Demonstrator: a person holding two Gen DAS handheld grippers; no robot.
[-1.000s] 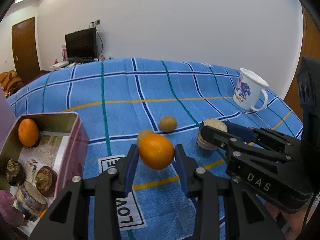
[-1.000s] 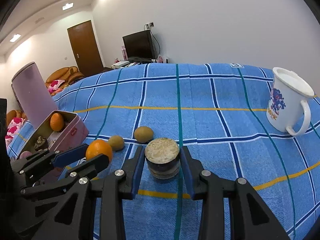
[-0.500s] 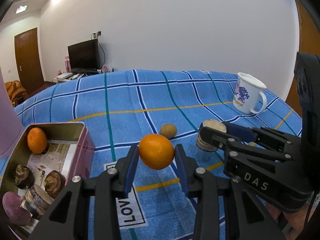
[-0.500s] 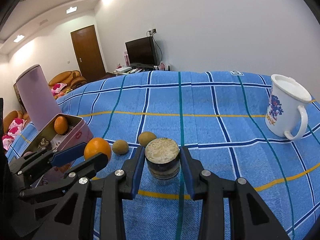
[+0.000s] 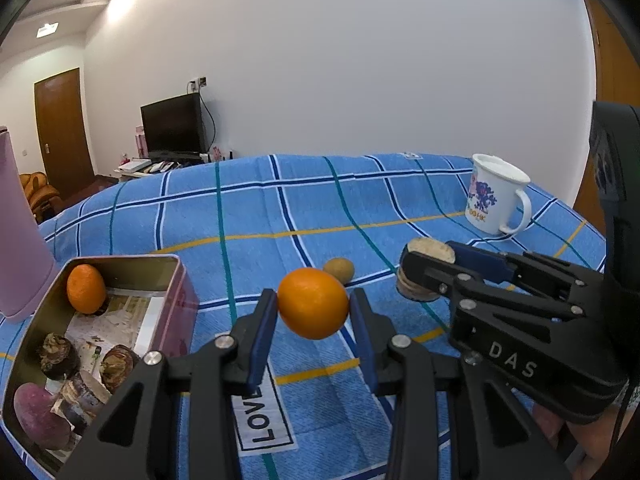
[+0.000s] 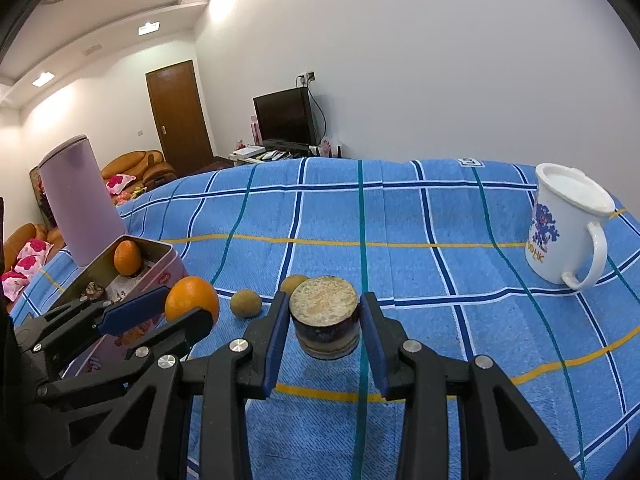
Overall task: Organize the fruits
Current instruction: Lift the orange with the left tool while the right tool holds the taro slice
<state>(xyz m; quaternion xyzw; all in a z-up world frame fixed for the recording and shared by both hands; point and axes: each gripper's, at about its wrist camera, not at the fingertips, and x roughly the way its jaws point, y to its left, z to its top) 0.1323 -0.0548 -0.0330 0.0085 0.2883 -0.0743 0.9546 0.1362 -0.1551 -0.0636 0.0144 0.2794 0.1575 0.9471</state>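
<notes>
My left gripper [image 5: 313, 309] is shut on an orange [image 5: 313, 303] and holds it above the blue checked cloth; it also shows in the right wrist view [image 6: 192, 304]. My right gripper [image 6: 323, 320] is shut on a short cut cylinder with a pale top and dark skin [image 6: 324, 316], lifted off the cloth; it shows in the left wrist view [image 5: 426, 276]. A pink tin [image 5: 182, 300] at the left holds another orange [image 5: 86, 289] and several dark pieces. Two small brown fruits [image 6: 245, 302] [image 6: 294, 282] lie on the cloth.
A white mug [image 6: 564, 228] stands at the far right. A tall pink container [image 6: 78, 208] stands behind the tin. A "LOVE" label [image 5: 262, 416] is sewn on the cloth near me. A television and a door are far behind.
Both grippers have risen with their loads and the left one has shifted left, so the tin sits closer to the held orange. One brown fruit is now hidden behind the orange in the left view.
</notes>
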